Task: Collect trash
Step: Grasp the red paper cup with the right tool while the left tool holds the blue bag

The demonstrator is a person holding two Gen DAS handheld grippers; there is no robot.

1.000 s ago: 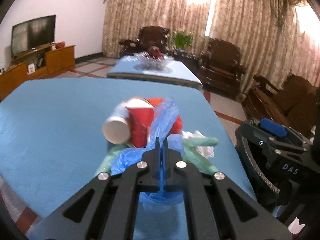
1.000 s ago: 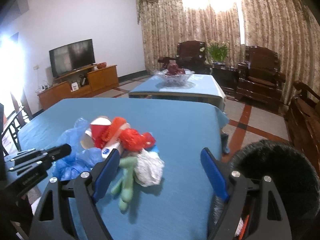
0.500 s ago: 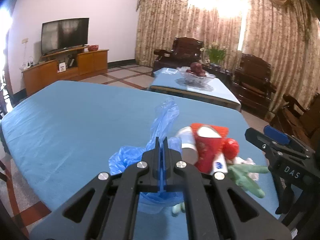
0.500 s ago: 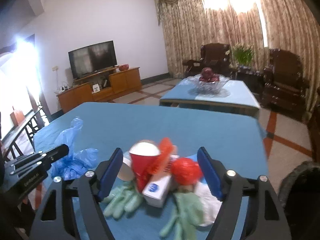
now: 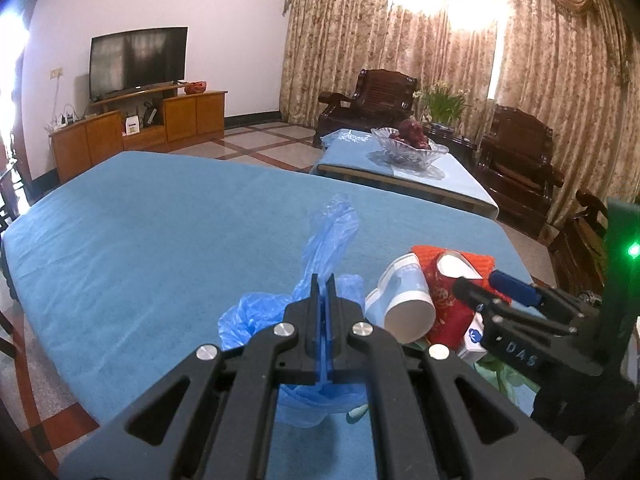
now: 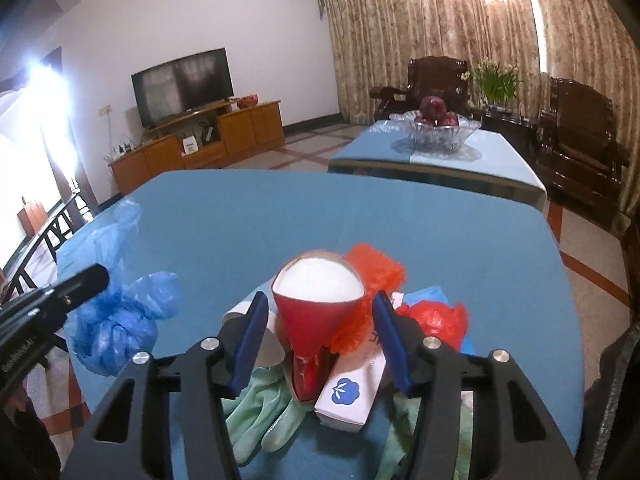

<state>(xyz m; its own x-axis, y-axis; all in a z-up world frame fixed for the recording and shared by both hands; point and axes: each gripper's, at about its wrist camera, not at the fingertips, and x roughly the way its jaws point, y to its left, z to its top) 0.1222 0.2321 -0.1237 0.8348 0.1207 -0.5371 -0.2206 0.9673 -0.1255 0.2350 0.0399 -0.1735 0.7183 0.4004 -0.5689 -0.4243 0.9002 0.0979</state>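
Left claw (image 5: 323, 280) is clamped fully on the blue bag (image 5: 328, 236), holding it beside the trash pile on the surface (image 5: 140, 216). Right claw (image 6: 318, 332) is half open and closing around the red cup (image 6: 316, 308), probably for bagging.

Blue cloth on the surface (image 6: 460, 216). Translucent blue plastic bag (image 6: 116, 320). Red paper cup (image 6: 318, 312), white inside. Orange-red crumpled wrapper (image 6: 374, 272). Pale green gloves (image 6: 264, 412). White box (image 6: 352, 392) with blue flower mark. Floral beige curtains (image 5: 540, 60).
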